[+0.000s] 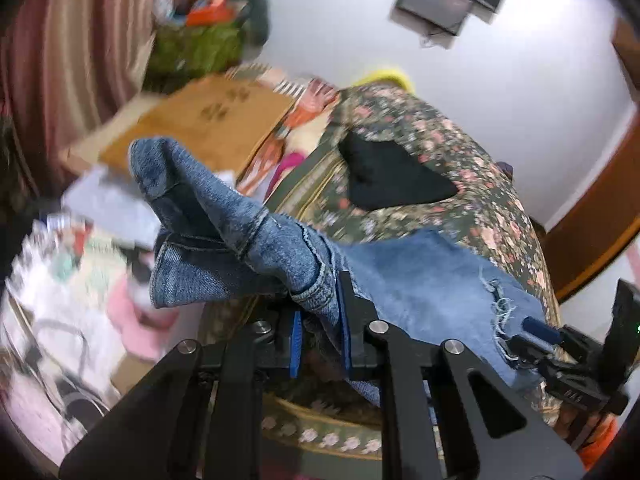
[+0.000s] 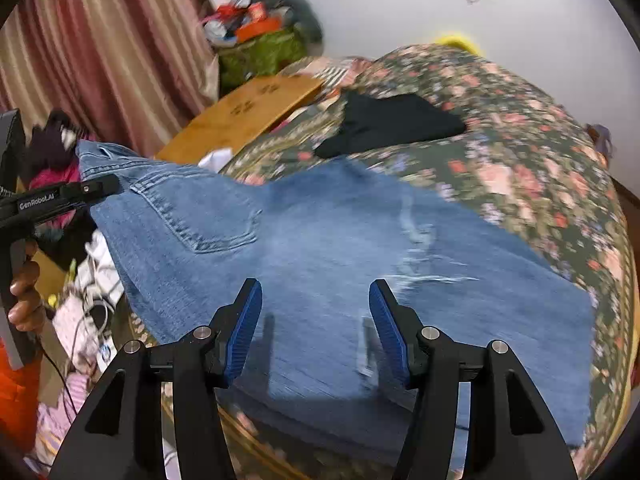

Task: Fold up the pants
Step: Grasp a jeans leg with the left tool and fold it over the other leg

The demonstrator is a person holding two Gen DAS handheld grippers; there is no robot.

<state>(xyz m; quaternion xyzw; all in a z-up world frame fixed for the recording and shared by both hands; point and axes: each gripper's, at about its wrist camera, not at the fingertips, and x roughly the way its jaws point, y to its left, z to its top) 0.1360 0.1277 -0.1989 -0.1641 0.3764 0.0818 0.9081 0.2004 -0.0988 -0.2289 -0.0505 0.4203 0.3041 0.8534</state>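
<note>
Floral bedding (image 2: 520, 128) covered the bed in a cluttered room, with striped curtains (image 2: 100, 40) behind and a black garment (image 2: 396, 124) lying farther back on the spread. I had the jeans (image 2: 320, 240) laid across the near side of the bed, waistband end toward my left, the ripped leg running off to the right.

My left gripper (image 1: 320, 320) was pinched tight on a bunched fold of denim at the waistband edge, and that end stood lifted clear of the bedding while the rest sagged down onto it. My right gripper (image 2: 316, 328) hovered just above the middle of the jeans with its blue pads (image 2: 246, 328) spread apart and nothing between them.

I judged the step in hand to be carrying the waist end over toward the leg end. To do it well I would keep the left pinch firm, since denim is heavy and could slide out, and travel in a low arc so the fabric rolls rather than drags. The right gripper could press or take the near edge so the lower layer stays flat and the edges meet squarely.
</note>
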